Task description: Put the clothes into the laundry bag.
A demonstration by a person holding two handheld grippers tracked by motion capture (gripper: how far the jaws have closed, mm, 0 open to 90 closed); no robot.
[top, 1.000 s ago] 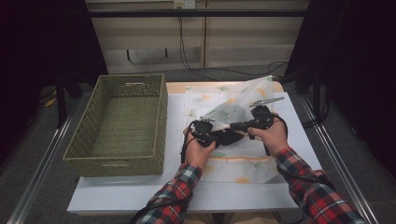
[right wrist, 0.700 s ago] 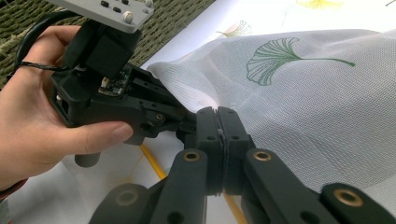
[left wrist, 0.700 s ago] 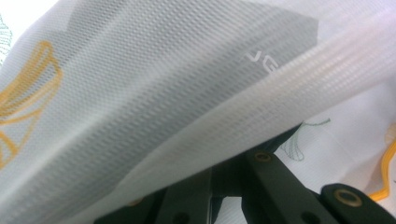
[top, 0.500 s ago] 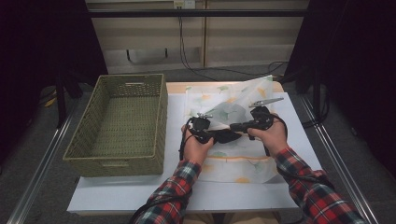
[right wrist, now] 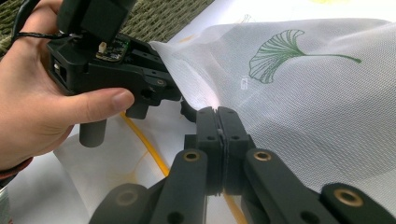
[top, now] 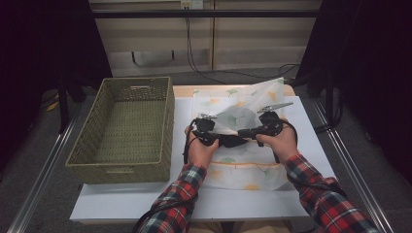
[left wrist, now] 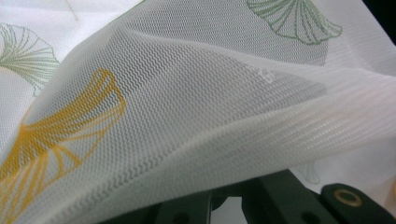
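A white mesh bag [top: 228, 102] printed with green and yellow ginkgo leaves lies on the white table top [top: 311, 145]. Part of it is lifted into a loose fold between the person's hands. My left gripper [top: 224, 140] and my right gripper [top: 241, 132] point at each other over the bag's middle. In the right gripper view my right gripper [right wrist: 217, 114] is shut, with the mesh bag [right wrist: 303, 107] caught at its tips. The left gripper [right wrist: 163, 91] sits close by, holding the same raised edge. In the left gripper view the mesh [left wrist: 196, 93] drapes over the jaws and hides their tips.
An empty woven green basket [top: 167, 126] stands on the table's left side, right beside the left hand. A yellow seam [right wrist: 142, 140] runs along the part of the bag lying flat. Cables [top: 194, 58] trail on the floor behind the table, which has dark surroundings.
The left hand has edged slightly away from the person with its gripper. The right hand and the raised fold look the same.
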